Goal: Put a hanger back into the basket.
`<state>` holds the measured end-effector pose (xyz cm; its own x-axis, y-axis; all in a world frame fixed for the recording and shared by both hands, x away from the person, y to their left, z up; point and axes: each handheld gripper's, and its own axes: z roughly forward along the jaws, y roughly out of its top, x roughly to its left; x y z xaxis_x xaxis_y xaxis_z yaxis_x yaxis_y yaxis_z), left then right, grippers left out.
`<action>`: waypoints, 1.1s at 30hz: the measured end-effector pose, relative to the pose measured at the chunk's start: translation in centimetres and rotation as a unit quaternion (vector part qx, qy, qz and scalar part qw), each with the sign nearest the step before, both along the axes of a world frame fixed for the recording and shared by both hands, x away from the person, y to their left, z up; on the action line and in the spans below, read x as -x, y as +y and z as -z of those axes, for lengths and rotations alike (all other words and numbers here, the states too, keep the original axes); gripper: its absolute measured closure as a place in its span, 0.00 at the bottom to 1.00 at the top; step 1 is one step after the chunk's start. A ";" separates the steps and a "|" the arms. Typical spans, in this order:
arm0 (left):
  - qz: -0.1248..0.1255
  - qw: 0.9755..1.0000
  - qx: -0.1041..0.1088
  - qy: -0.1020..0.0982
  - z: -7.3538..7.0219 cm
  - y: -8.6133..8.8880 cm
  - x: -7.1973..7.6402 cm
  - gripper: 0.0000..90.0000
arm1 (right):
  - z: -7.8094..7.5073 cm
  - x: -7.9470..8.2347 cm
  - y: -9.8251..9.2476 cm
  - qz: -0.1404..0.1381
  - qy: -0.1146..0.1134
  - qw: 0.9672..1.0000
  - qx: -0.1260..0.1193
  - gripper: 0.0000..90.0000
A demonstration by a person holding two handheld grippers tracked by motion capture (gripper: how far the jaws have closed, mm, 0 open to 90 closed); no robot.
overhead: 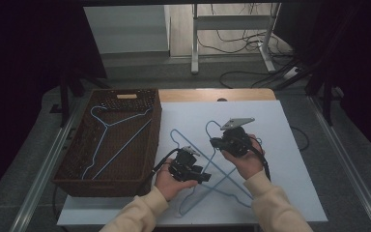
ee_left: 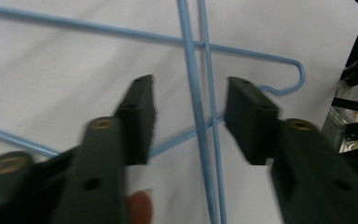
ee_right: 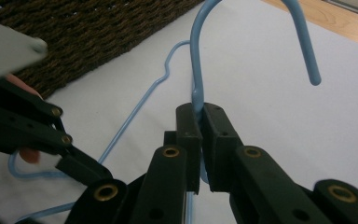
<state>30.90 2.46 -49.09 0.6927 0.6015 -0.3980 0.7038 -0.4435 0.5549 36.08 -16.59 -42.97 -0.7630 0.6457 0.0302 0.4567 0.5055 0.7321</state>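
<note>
On the table [overhead: 290, 145] two blue hangers [overhead: 211, 170]; inside the basket [overhead: 72, 159], one.

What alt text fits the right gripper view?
The right gripper is shut on the neck of a blue hanger, whose hook curls above a white table. A basket sits behind, and the left gripper is at left.

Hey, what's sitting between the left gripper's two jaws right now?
In the left gripper view, two blue hanger wires run side by side between the left gripper jaws; the pads stand clear of them.
</note>
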 end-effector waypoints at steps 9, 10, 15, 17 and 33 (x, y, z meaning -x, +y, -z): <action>-0.009 1.000 0.023 0.009 0.0 0.5 -0.2 0.94 | -0.2 0.1 -0.5 -0.007 -0.003 1.000 -0.010 0.91; -0.012 1.000 0.025 0.008 -0.1 0.6 -0.2 0.95 | -0.3 0.1 -0.7 -0.010 -0.003 1.000 -0.016 0.87; -0.024 0.999 0.049 -0.002 -0.7 1.1 -0.1 0.95 | -0.8 0.4 -1.9 -0.004 -0.011 0.999 -0.049 0.58; -0.027 0.998 0.059 -0.009 -1.1 1.4 -0.1 0.95 | -1.0 0.7 -2.7 0.000 -0.020 0.998 -0.063 0.51; -0.032 0.994 0.098 -0.048 -4.8 3.0 0.5 0.95 | -0.4 4.6 -9.0 0.012 -0.045 0.993 -0.110 0.36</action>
<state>30.43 5.48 -44.25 0.6962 0.5621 -0.4466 0.6670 -0.2765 0.6918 31.44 -25.56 -42.61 -0.7531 0.6495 0.1053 0.3952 0.3186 0.8616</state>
